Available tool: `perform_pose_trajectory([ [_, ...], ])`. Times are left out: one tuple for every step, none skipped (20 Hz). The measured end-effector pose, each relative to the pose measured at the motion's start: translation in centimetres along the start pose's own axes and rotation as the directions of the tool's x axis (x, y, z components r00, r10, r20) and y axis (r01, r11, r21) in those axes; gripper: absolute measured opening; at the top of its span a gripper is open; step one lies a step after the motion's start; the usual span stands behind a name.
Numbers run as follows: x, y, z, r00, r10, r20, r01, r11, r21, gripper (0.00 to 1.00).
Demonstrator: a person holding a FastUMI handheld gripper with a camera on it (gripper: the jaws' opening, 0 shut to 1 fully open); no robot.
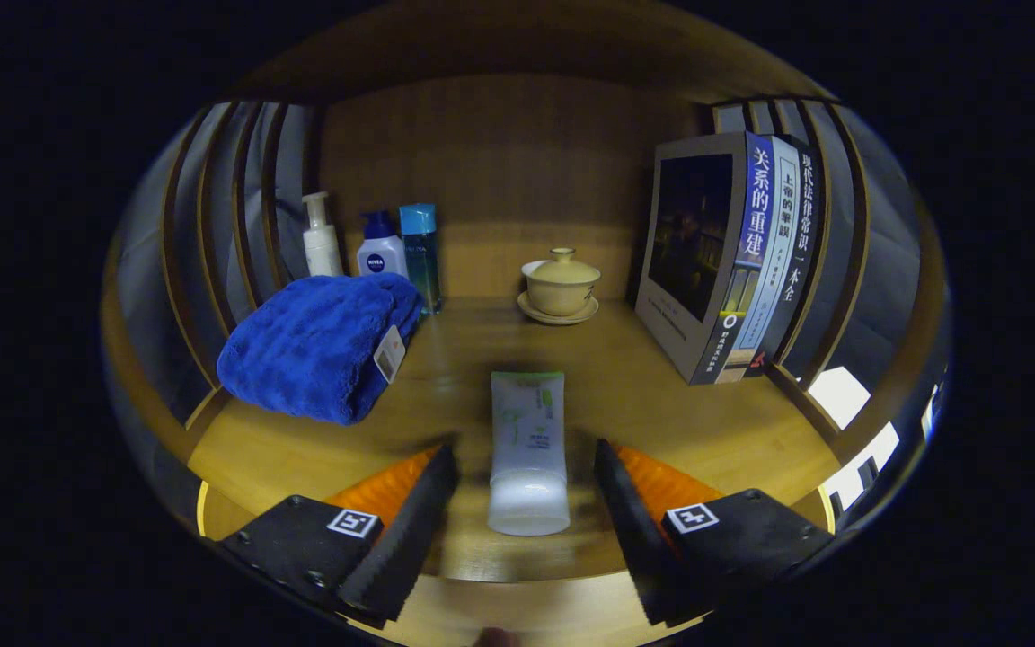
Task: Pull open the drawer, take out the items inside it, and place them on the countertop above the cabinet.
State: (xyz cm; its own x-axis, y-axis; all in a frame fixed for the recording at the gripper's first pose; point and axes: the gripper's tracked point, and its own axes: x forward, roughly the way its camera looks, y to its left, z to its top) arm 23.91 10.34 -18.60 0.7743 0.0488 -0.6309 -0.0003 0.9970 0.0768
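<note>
White tube lying on the wooden countertop

The white plastic squeeze tube (528, 449) with green print lies flat, cap end toward the gripper (526, 467), between its wide-spread fingers, touching neither, on the wooden countertop (661, 404), near a folded blue towel (320, 346)

Gripper (526, 490) fingers spread, a white tube (528, 449) lying on the wooden countertop (661, 404) between them, untouched by either. Beyond, left: folded blue towel (320, 346), three bottles (374, 247) behind it. Ahead: lidded cup (560, 283) on saucer. Right: upright books (733, 256).
</note>
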Motion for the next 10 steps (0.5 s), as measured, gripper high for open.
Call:
perform_pose_trajectory([
  [-0.4,0.3,0.6,1.0,0.005,0.029,-0.005,1.0,0.001,1.0],
  [-0.9,0.3,1.7,0.997,0.004,0.076,-0.004,1.0,0.0,1.0],
  [-1.5,0.4,2.8,0.992,0.005,0.127,-0.005,1.0,0.0,1.0],
  [-2.5,0.4,3.9,0.985,0.005,0.175,-0.005,1.0,0.001,1.0],
  [-3.7,0.4,5.0,0.976,0.011,0.217,-0.011,1.0,0.002,1.0],
  [-5.1,0.3,5.8,0.968,0.01,0.249,-0.011,1.0,0.001,0.99],
  [-6.3,-0.1,6.3,0.962,-0.004,0.273,0.003,1.0,0.002,0.99],
  [-7.7,-0.7,6.7,0.955,-0.023,0.295,0.023,1.0,0.0,0.99],
  [-9.0,-1.0,7.1,0.948,-0.034,0.316,0.036,0.999,0.0,0.99],
  [-10.4,-1.1,7.3,0.94,-0.036,0.34,0.038,0.999,0.002,0.98],
])
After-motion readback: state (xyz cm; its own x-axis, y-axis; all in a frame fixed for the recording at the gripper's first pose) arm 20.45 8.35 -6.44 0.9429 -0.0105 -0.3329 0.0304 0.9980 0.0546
